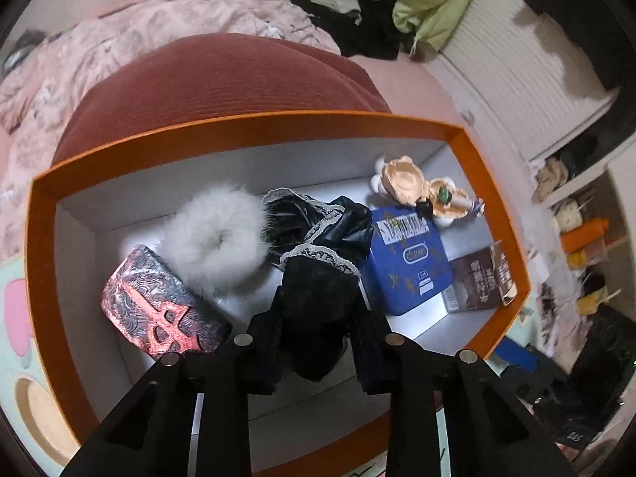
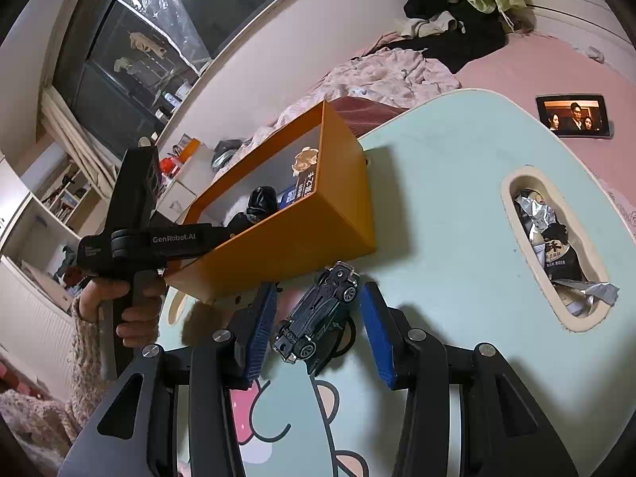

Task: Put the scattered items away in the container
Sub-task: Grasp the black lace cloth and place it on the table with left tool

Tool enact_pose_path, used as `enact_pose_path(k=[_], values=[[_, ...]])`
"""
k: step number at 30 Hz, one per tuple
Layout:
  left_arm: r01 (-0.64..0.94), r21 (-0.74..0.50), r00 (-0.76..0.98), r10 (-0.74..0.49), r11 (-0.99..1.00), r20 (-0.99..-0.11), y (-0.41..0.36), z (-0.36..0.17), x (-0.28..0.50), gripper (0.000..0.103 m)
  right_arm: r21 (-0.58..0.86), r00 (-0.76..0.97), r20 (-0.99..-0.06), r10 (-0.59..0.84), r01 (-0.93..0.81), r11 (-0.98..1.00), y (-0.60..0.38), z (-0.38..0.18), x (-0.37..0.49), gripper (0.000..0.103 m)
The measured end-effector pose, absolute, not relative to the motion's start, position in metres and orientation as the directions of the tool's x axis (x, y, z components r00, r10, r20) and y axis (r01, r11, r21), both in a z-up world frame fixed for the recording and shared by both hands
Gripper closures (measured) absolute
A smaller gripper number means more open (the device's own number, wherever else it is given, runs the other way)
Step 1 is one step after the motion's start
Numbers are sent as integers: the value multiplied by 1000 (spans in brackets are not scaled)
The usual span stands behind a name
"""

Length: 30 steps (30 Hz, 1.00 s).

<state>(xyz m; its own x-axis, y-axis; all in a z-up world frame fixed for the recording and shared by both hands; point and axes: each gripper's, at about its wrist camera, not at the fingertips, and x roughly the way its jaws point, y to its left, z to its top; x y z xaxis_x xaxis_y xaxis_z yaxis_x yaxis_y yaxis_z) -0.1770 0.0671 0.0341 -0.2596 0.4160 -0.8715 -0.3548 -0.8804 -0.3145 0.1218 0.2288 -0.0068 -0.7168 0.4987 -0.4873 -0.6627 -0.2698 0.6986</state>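
Observation:
The orange box with a white inside fills the left wrist view. In it lie a white fur ring, a red-grey patterned case, black lace-trimmed cloth, a blue tin, a brown pack and a small figurine. My left gripper hangs over the box's near side, shut on a black fabric piece. In the right wrist view my right gripper is just in front of the box, its blue pads shut on a dark toy car, which is tilted.
The box stands on a pale green cartoon table with a handle slot full of wrappers. A hand holds the left gripper's body at the box's left end. A lit screen lies on the pink bed behind.

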Motion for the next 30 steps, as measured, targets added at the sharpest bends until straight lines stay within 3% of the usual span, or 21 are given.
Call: enact_pose_path(k=[6, 12, 24, 26, 30], values=[[-402, -405, -327, 542, -821, -774, 48, 71, -160, 78, 697, -717, -491, 495, -664, -269, 228, -7, 120, 58], [-473, -421, -418, 617, -774, -667, 16, 127, -116, 78, 683, -711, -490, 504, -673, -285, 227, 1, 119, 58], [-520, -376, -316, 581, -767, -750, 23, 66, -58, 76, 665, -702, -502, 505, -687, -294, 230, 6, 115, 58], [-516, -354, -352, 569, -780, -743, 28, 63, -56, 72, 663, -702, -504, 504, -688, -295, 230, 6, 115, 58], [-507, -388, -388, 606, -770, -695, 24, 68, -56, 45, 656, -700, -504, 506, -691, -302, 229, 10, 114, 58]])
